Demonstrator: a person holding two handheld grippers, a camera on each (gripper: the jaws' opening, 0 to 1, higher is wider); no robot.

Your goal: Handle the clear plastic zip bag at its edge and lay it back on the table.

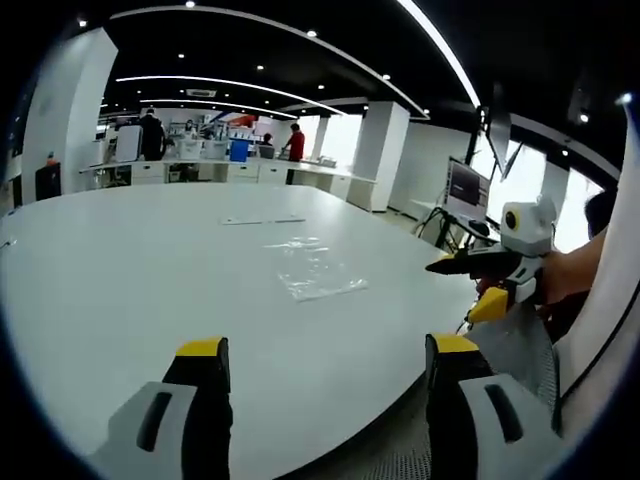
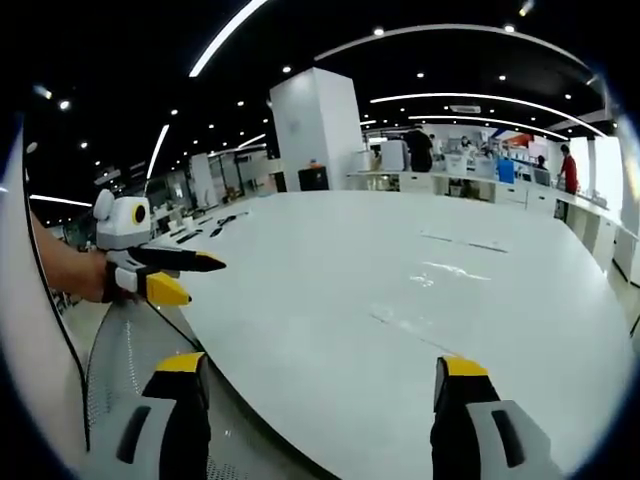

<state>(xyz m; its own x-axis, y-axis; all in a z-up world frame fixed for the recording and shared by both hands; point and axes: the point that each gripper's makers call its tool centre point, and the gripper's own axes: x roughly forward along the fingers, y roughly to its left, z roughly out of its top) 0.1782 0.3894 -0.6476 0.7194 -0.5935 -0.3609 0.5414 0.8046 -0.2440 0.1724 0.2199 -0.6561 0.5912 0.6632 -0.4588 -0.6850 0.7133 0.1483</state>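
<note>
clear zip bag (image 1: 316,271) lying flat, crinkly, mid glossy white counter (image 1: 120,300) | left gripper (image 1: 328,352) jaws spread, holding nothing | right gripper (image 2: 318,372) same (yellow-tipped), both hovering off the counter edge

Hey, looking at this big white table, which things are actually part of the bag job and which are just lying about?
Part of the job:
- clear plastic zip bag, lying flat on the table
- large white round-edged table
- left hand-held gripper, open
- right hand-held gripper, open

Just lying about:
- thin flat clear strip beyond the bag
- small dark items near the table's far edge
</note>
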